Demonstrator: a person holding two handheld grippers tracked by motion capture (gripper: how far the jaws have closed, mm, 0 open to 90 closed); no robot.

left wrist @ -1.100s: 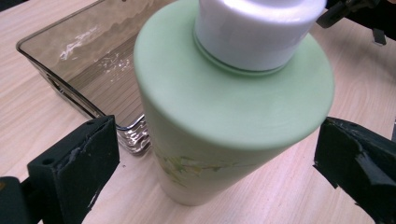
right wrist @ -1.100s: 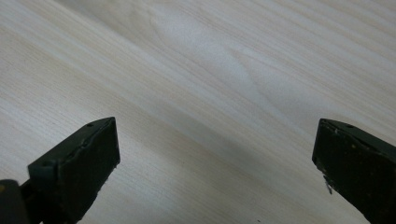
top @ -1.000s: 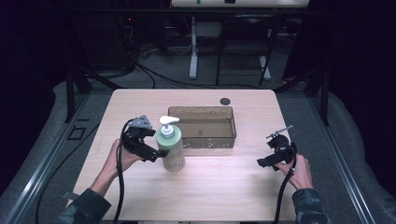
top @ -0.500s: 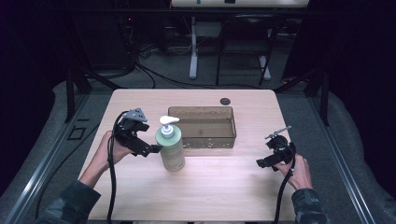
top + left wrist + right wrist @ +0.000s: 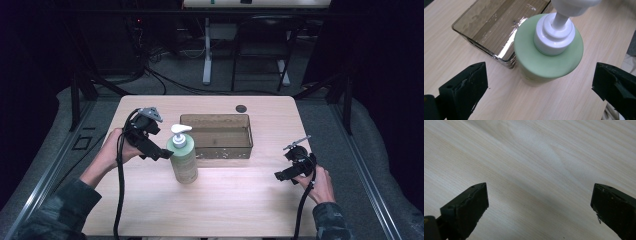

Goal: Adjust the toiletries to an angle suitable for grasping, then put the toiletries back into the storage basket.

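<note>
— Two pairs of tongs, both gaping wide, both gripping nothing?

— Yes. Left gripper [image 5: 161, 152] is hovering at nine o'clock of the green plastic pump bottle [image 5: 183, 161], beside the smoked clear tray [image 5: 216, 148]. Right gripper [image 5: 281, 175] is idling.

— Best to be squeezing the body squarely, below the pump.

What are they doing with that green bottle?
A person sits at a wooden table with a gripper in each hand. The left gripper is right beside a green pump bottle, its black fingers spread wide and not touching it. The bottle stands upright just in front of a clear brown tray, which looks empty. The right gripper hangs open over bare table, off to the side. Nothing is being held.
</note>
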